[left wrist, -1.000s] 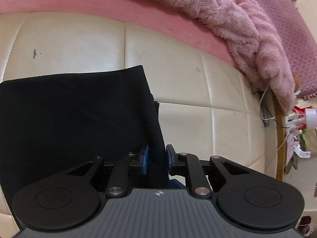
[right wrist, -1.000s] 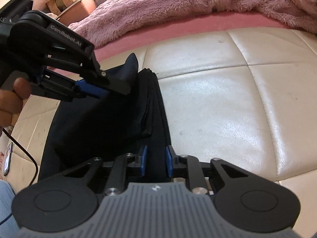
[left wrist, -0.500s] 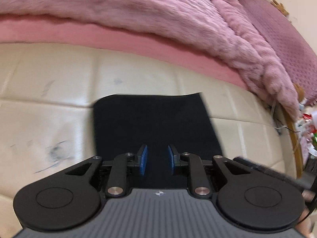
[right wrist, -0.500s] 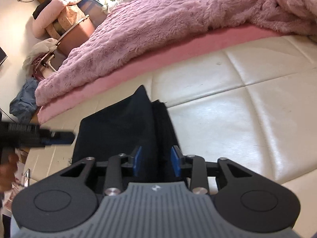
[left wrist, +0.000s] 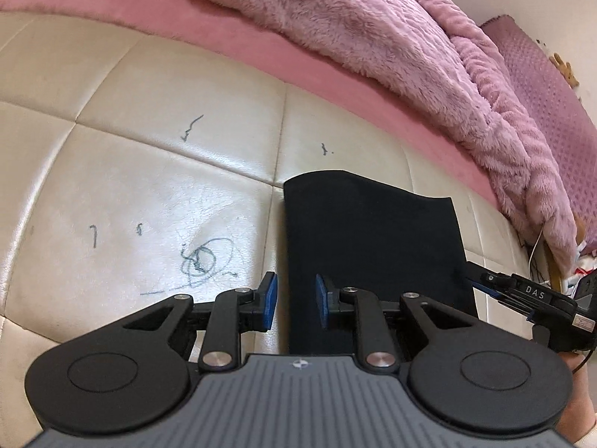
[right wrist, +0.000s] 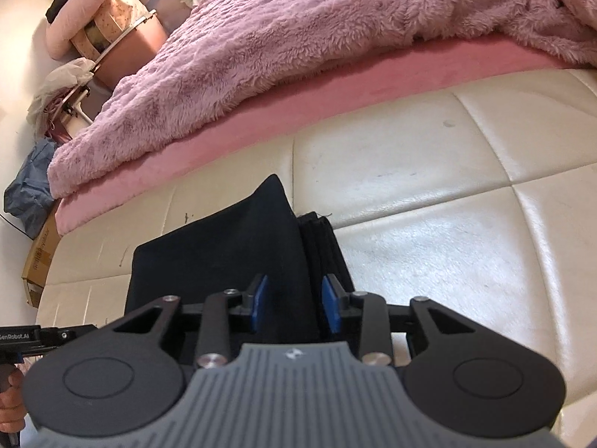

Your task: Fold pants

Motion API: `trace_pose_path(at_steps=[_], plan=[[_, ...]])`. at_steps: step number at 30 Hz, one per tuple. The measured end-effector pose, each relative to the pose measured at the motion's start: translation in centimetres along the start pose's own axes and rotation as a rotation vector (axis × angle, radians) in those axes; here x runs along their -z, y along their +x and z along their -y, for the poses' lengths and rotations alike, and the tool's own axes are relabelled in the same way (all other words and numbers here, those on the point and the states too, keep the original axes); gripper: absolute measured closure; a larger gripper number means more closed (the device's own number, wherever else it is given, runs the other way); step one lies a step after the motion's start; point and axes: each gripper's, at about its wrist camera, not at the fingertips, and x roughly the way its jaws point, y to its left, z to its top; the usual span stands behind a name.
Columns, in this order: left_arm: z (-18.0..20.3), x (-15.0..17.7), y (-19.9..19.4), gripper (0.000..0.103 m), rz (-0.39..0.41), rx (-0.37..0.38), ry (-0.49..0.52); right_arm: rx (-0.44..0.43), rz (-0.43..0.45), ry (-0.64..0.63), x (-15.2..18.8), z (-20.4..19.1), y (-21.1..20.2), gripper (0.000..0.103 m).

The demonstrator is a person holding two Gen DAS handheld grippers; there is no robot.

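The black pants [left wrist: 373,239] lie folded into a compact rectangle on the cream quilted leather surface [left wrist: 149,171]. My left gripper [left wrist: 295,302] is open, its blue pads astride the near left edge of the fabric, holding nothing. My right gripper [right wrist: 294,304] is open over the near right part of the pants [right wrist: 224,261], where stacked fold edges [right wrist: 321,239] show. The right gripper also shows at the right of the left wrist view [left wrist: 522,295], and the left one at the left edge of the right wrist view [right wrist: 44,336].
A fluffy pink blanket [right wrist: 317,37] over a pink mattress edge [left wrist: 224,33] runs along the far side. Pen scribbles [left wrist: 201,261] mark the leather left of the pants. Clutter, a box and a blue garment [right wrist: 26,186] lie at the far left, cables [left wrist: 537,246] at the far right.
Both grippers let go of the black fabric and opened. The left gripper swung left to the pants' left edge. The pants now lie flat and folded.
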Motion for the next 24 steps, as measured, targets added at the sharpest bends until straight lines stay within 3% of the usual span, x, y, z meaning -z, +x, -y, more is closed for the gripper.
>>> trace_pose_path(at_steps=[5,12,17,21,24], plan=[[-1.1,0.2,0.4,0.079,-0.005,0.01,-0.028,0.019,-0.02,-0.023,-0.1,-0.9,0.5,0.1],[-1.4,0.0,0.5,0.079,0.01,0.014,-0.037,-0.005,0.059,-0.158,0.5,-4.8,-3.4,0.101],[-0.9,-0.2,0.5,0.079,0.027,0.021,-0.013,-0.031,0.151,-0.129,0.8,-4.8,-6.6,0.102],[-0.4,-0.5,1.4,0.079,0.026,0.022,0.001,0.029,0.07,-0.025,1.3,-1.5,-3.4,0.101],[0.0,-0.7,1.8,0.079,0.038,0.029,0.02,0.077,0.053,-0.046,1.8,-0.6,-0.9,0.101]])
